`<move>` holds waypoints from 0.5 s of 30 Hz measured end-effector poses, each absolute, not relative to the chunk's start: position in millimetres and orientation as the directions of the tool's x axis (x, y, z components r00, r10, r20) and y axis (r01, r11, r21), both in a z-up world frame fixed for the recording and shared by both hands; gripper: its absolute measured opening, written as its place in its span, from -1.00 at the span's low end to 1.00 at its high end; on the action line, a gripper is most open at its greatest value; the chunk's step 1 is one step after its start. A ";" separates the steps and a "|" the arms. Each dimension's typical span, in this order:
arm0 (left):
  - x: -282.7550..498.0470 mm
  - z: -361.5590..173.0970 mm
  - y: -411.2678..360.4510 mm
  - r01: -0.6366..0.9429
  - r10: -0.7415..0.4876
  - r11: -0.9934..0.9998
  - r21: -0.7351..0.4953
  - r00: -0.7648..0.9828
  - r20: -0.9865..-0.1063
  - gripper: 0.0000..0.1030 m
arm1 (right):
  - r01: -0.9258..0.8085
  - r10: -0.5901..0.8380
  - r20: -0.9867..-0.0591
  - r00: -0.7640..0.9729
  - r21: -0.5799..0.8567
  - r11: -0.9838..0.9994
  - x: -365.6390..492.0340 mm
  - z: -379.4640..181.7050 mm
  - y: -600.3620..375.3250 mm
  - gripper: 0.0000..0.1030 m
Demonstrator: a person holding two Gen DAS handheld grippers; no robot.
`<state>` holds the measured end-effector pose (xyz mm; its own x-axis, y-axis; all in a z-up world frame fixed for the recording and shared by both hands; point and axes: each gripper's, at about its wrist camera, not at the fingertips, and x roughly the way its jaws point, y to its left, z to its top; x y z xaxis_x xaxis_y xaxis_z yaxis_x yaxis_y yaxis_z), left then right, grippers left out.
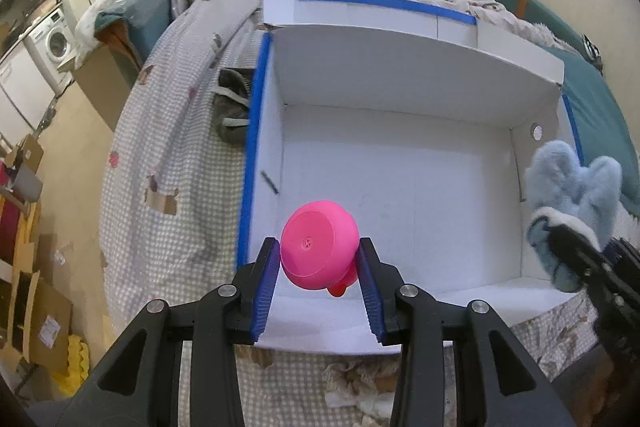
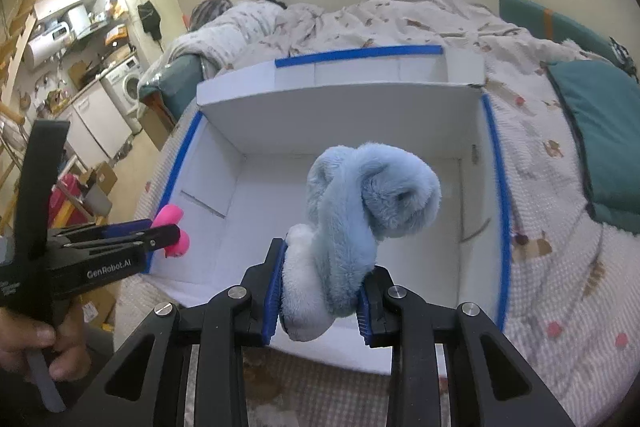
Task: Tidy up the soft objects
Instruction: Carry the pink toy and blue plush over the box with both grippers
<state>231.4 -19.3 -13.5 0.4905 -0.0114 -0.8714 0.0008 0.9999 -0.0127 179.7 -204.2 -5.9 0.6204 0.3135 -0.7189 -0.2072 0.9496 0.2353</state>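
Two grips: left gripper [image 1: 319, 261] pinches pink toy [image 1: 316, 245]; right gripper [image 2: 320, 285] pinches blue plush [image 2: 360, 211] above box [image 1: 400, 75].

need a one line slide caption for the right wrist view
Right gripper holds a blue plush over the open white box; left gripper brings a pink toy.

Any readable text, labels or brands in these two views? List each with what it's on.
"GenRobot.AI": white print on the side of the left gripper, seen from the right wrist view.
Smaller white print lower on that same gripper body: too blurred to read.
Round moulded mark on the pink toy base: not legible.
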 end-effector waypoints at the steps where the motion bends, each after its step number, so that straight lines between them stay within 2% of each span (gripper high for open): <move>1: 233.8 -15.9 -20.8 0.002 -0.011 1.000 -0.011 0.492 -0.870 -0.31 | -0.209 0.311 -0.724 0.615 0.230 0.950 183.1 -9.8 -201.7 -0.37; 10: 245.3 -52.9 -25.9 -0.005 -0.045 0.999 -0.053 0.462 -0.886 -0.31 | -0.187 0.293 -0.785 0.546 0.226 0.956 201.1 -51.1 -192.0 -0.37; 15: 244.5 -65.4 -34.2 0.018 -0.040 0.999 -0.036 0.451 -0.892 -0.31 | -0.164 0.272 -0.817 0.509 0.218 0.962 205.5 -65.5 -193.2 -0.36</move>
